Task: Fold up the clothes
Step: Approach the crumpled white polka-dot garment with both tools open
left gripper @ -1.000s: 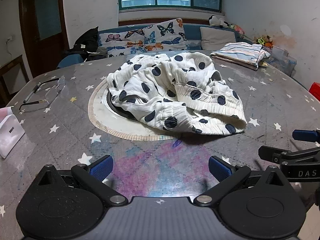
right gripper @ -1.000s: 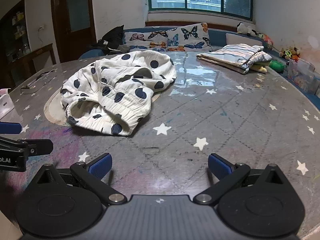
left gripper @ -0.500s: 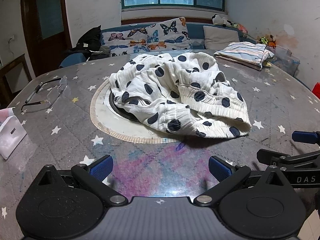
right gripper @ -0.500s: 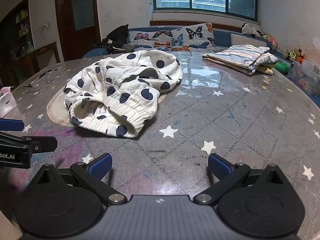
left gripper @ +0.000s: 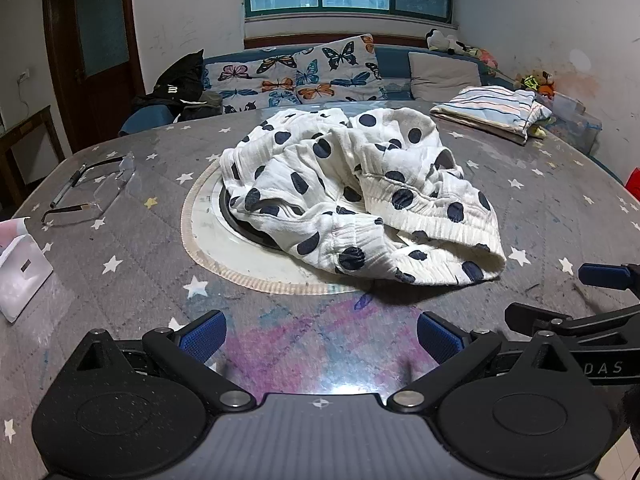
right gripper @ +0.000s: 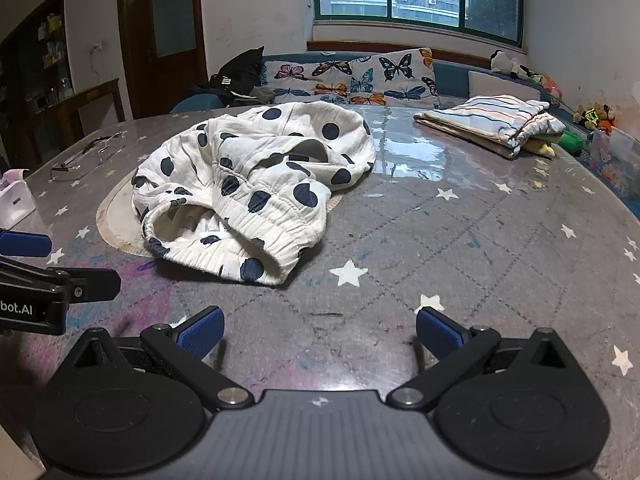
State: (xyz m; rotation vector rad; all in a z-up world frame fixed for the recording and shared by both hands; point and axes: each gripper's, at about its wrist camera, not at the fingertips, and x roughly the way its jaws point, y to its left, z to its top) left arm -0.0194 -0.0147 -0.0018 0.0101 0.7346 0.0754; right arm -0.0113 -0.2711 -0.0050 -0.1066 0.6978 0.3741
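Note:
A crumpled white garment with dark polka dots lies in a heap on the grey star-patterned table, partly over a round inset plate. Its ribbed waistband faces the near edge. My left gripper is open just short of the garment, blue pads wide apart, nothing between them. My right gripper is open too, to the right of the heap and clear of it. Each gripper shows at the side of the other's view, the right one as a fingertip, the left one likewise.
A folded striped garment rests at the table's far right. Clear glasses and a white box lie on the left side. A sofa with butterfly cushions stands behind the table.
Both grippers have drawn slightly closer to the polka-dot garment, which now sits lower and larger in both views. Both stay open. The garment itself has not moved.

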